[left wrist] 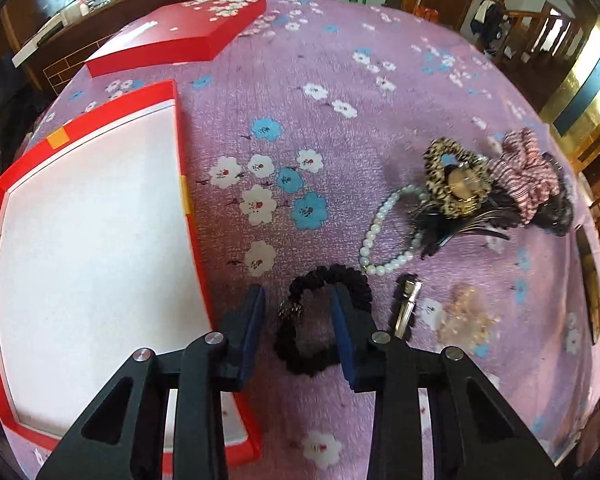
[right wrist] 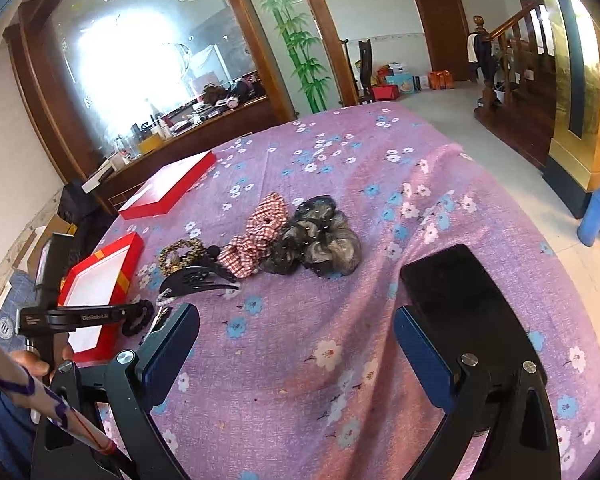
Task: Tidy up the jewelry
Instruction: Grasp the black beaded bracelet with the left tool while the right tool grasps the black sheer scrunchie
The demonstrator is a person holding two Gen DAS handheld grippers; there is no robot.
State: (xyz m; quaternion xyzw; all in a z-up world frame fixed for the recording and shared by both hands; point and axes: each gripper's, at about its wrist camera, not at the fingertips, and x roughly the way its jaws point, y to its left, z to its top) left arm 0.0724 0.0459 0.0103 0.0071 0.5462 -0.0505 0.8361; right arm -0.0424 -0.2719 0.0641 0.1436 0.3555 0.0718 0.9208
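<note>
The step in hand was judged to be the pickup of the black scrunchie (left wrist: pixel 324 320), which lay on the purple flowered cloth (left wrist: pixel 340 80) just beside the right wall of the open red box (left wrist: pixel 184 184). The left gripper (left wrist: pixel 298 320) was pointed steeply down over it, its jaws partly closed, with the right finger (left wrist: pixel 342 332) set inside the ring and the left finger (left wrist: pixel 252 324) outside it, so that the left side of the band stood between the pads. Whether the pads already pressed on the fabric could not be told. The right gripper (right wrist: pixel 296 344) was held wide apart over bare cloth with nothing between its jaws.

The next move was judged to call for the jaws to be closed fully on the band, the scrunchie to be lifted above the box wall and carried leftward over the box's white floor (left wrist: pixel 92 216), which was seen to be unoccupied.

The red wall stood very near the left finger, so little room was left on that side. A metal hair clip (left wrist: pixel 407 304) lay just to the right of the scrunchie, and a pearl bracelet (left wrist: pixel 384 236) near its far edge; either could be snagged on a careless lift. The leopard scrunchie (left wrist: pixel 452 184), the black claw clip (left wrist: pixel 460 224) and the striped scrunchie (left wrist: pixel 528 180) were piled farther right, well apart. The box lid (left wrist: pixel 172 36) lay beyond the box, out of the path.
</note>
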